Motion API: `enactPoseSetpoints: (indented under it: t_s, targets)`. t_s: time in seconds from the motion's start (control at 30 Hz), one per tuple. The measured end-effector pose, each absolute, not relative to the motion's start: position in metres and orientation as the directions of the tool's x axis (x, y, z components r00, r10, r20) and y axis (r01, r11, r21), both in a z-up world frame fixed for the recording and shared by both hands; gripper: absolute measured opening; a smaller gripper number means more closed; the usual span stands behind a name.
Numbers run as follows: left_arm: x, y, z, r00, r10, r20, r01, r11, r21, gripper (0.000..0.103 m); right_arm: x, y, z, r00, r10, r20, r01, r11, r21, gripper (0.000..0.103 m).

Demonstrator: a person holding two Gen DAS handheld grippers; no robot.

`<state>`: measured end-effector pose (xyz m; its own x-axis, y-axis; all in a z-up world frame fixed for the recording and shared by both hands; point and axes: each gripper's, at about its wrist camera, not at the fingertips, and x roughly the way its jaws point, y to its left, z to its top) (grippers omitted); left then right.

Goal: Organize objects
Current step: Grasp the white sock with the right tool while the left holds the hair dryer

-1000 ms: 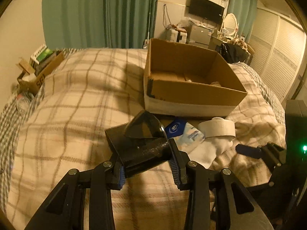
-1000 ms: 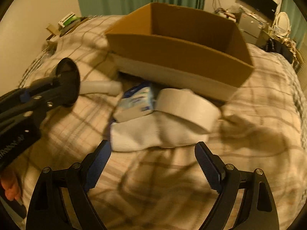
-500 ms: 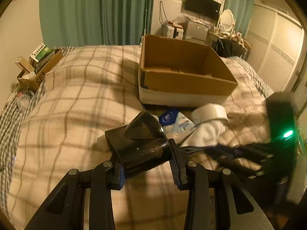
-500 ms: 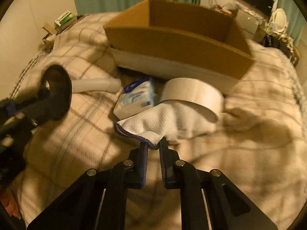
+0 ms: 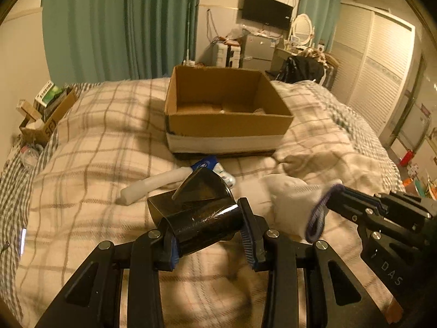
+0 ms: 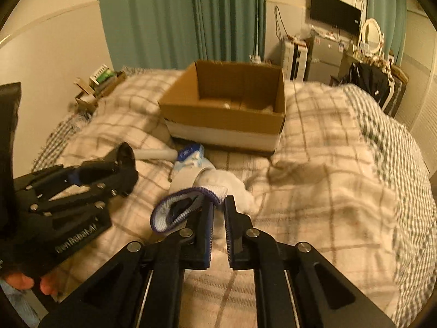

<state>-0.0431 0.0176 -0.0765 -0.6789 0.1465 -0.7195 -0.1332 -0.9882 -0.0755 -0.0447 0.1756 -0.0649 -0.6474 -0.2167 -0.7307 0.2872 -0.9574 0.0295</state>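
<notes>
My left gripper (image 5: 209, 233) is shut on a black scoop-shaped object (image 5: 196, 205) and holds it above the bed. My right gripper (image 6: 218, 227) is shut on the purple-trimmed cuff of a white sock (image 6: 218, 186), lifted off the blanket; it also shows in the left wrist view (image 5: 295, 199). An open cardboard box (image 5: 226, 125) stands on the bed ahead (image 6: 226, 114). A white tube (image 5: 155, 183) and a blue tissue pack (image 6: 189, 157) lie in front of the box.
The bed has a plaid blanket (image 5: 95, 147) with folds to the right. A box of clutter (image 5: 41, 114) sits off the left side. Furniture and a TV (image 5: 266, 11) stand behind the bed.
My right gripper closed on the sock's cuff and lifted it up and back from the bed. Both views pulled back from the box. The roll of tape is out of sight now.
</notes>
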Motion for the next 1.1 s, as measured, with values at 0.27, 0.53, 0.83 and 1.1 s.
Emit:
enactPoseSetpoints:
  t_s: [0.27, 0.53, 0.83, 1.1]
  targets:
    - [-0.041, 0.021, -0.045, -0.713, 0.176, -0.679, -0.165, -0.983, -0.082, 0.037, -0.030, 0.176, -0.013, -0.730, -0.217, -0.648, 0.307, -0.951, -0.027, 0.005]
    - [-0.062, 0.022, -0.032, -0.728, 0.170, -0.664, -0.176, -0.983, -0.058, 0.037, -0.049, 0.168, 0.012, -0.746, -0.231, -0.624, 0.350, -0.934, -0.073, 0.003]
    - [-0.064, -0.005, -0.084, -0.659, 0.107, -0.745, -0.090, -0.994, -0.063, 0.037, -0.062, 0.165, -0.070, -0.613, -0.283, -0.737, 0.404, -0.915, 0.015, 0.062]
    - [-0.056, -0.010, -0.108, -0.621, 0.111, -0.776, -0.084, -0.994, -0.074, 0.037, -0.063, 0.160, -0.119, -0.517, -0.230, -0.824, 0.420, -0.907, -0.011, 0.077]
